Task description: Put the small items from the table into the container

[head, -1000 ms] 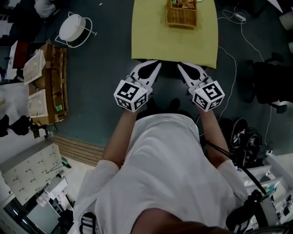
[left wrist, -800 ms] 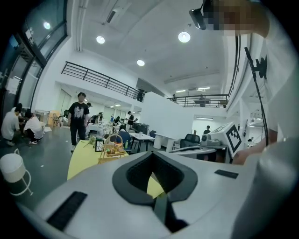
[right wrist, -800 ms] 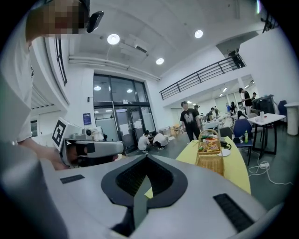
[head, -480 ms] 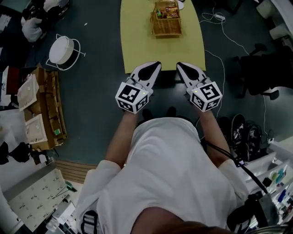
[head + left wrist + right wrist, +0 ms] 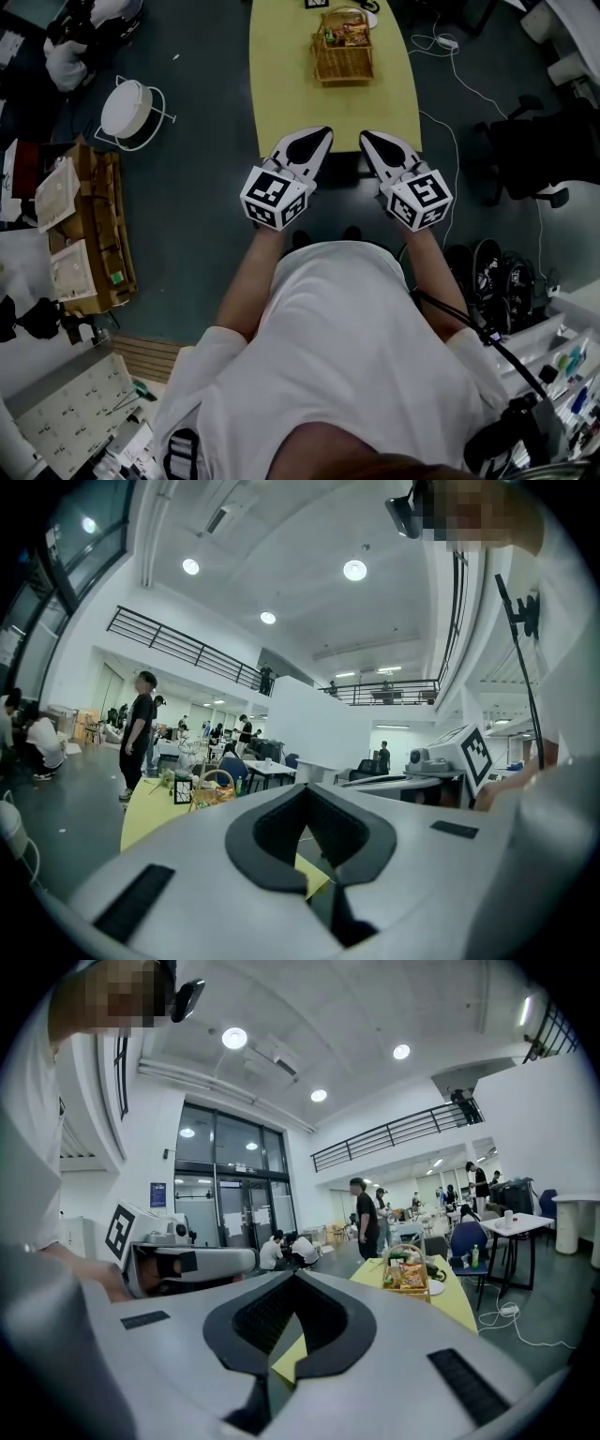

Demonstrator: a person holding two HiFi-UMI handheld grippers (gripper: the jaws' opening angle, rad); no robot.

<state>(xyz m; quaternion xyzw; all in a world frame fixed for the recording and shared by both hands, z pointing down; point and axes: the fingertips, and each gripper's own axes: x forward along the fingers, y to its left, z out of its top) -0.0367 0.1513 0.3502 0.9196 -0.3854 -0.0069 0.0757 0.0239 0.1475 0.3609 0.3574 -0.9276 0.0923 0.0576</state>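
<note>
A wicker basket (image 5: 342, 49) with a handle holds snack packets and stands at the far end of the yellow table (image 5: 291, 84). It also shows in the left gripper view as the basket (image 5: 214, 792) and in the right gripper view as the basket (image 5: 406, 1272). My left gripper (image 5: 323, 134) is shut and empty over the table's near edge. My right gripper (image 5: 366, 137) is beside it, shut and empty too. Both point level toward the basket, well short of it. The jaws meet with nothing between them, the left gripper (image 5: 307, 872) and the right gripper (image 5: 281, 1356) alike.
A white round fan (image 5: 131, 106) lies on the floor at the left, by cardboard boxes (image 5: 82, 216). A black chair (image 5: 539, 155) and cables (image 5: 448, 45) are to the right of the table. People stand and sit in the hall beyond the table.
Both grippers have risen slightly, still shut. The head view has shifted, so the table and basket sit a little lower and further left in the picture.
</note>
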